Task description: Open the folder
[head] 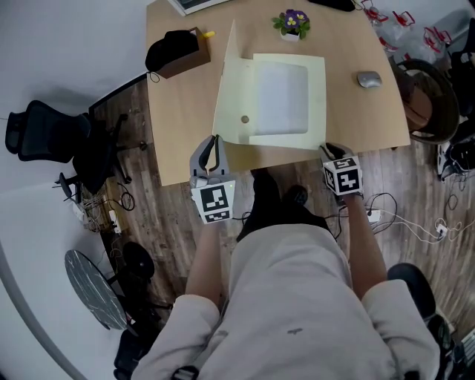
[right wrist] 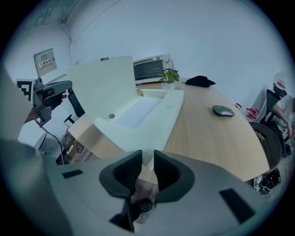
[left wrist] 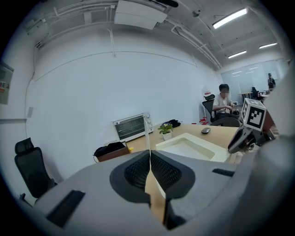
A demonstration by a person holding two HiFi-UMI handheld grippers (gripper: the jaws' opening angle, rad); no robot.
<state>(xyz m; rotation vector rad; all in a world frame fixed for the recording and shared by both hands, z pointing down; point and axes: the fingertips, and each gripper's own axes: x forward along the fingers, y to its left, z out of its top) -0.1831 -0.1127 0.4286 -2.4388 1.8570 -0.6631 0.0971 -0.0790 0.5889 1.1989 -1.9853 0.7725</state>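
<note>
Your pale cream folder (head: 280, 96) lies on the light wooden surface (head: 352, 111), near its front edge, with its shallow tray part flat and its cover (head: 225, 82) lifted along the tray's left side. In the right gripper view the cover (right wrist: 102, 83) stands close to upright. In the head view you see it almost edge-on.

Your left claw (head: 215, 142) is at the folder's near left corner. Its two pads are pressed together on the near edge of the raised cover, and the thin sheet runs up from between them in the left gripper view (left wrist: 150, 159).

Your right claw (head: 329, 150) is at the folder's near right corner. In the right gripper view (right wrist: 147, 157) its jaws are closed in on that corner of the tray part, which fills the narrow slot between them.

A small round snap (head: 245, 119) sits on the tray's left border, near the front.

Beyond the folder's far edge stands a small white pot of purple flowers (head: 291, 22). To the folder's right, well apart from it, lies a grey computer mouse (head: 369, 79). To the folder's left, at the far corner, there is a brown open box (head: 185, 58) with a black bag (head: 169, 49) in it. A silver toaster oven (left wrist: 131, 126) stands behind the folder, against the wall.
</note>
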